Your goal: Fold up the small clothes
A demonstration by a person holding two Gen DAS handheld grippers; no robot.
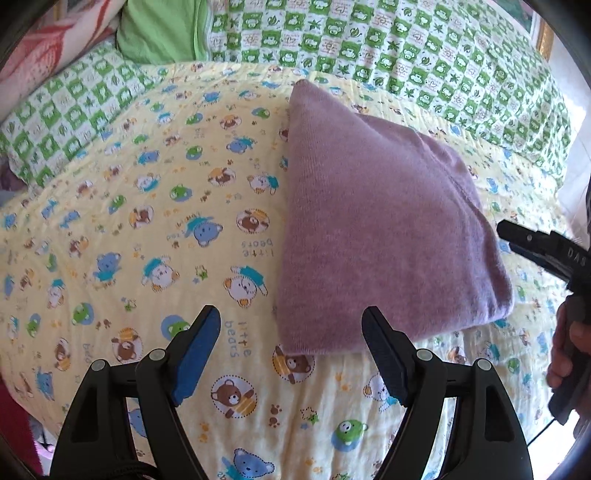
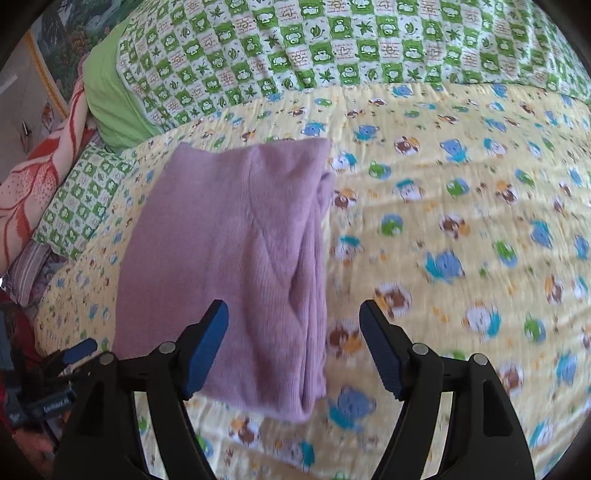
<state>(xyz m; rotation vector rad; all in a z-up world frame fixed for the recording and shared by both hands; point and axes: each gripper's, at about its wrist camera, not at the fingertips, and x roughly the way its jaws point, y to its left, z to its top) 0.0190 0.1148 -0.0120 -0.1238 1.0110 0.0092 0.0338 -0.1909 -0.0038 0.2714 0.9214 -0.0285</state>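
A folded mauve knit garment (image 1: 384, 229) lies flat on the yellow bear-print sheet (image 1: 147, 229). My left gripper (image 1: 291, 325) hovers above its near left corner, jaws wide apart, nothing between the pads. In the right wrist view the same garment (image 2: 236, 258) shows stacked folded layers along its right edge. My right gripper (image 2: 293, 317) is above its near right corner, open, with the cloth below the jaws and not pinched. The right gripper (image 1: 532, 247) and the hand holding it also appear at the right edge of the left wrist view. The left gripper (image 2: 74, 354) shows at lower left.
A green-and-white checked quilt (image 1: 406, 48) runs along the far side of the bed, with a plain green pillow (image 1: 159, 33) and a red-and-white patterned blanket (image 2: 40, 177) at the left. A small checked cushion (image 1: 62, 122) lies beside them. Bare sheet (image 2: 461, 221) spreads right of the garment.
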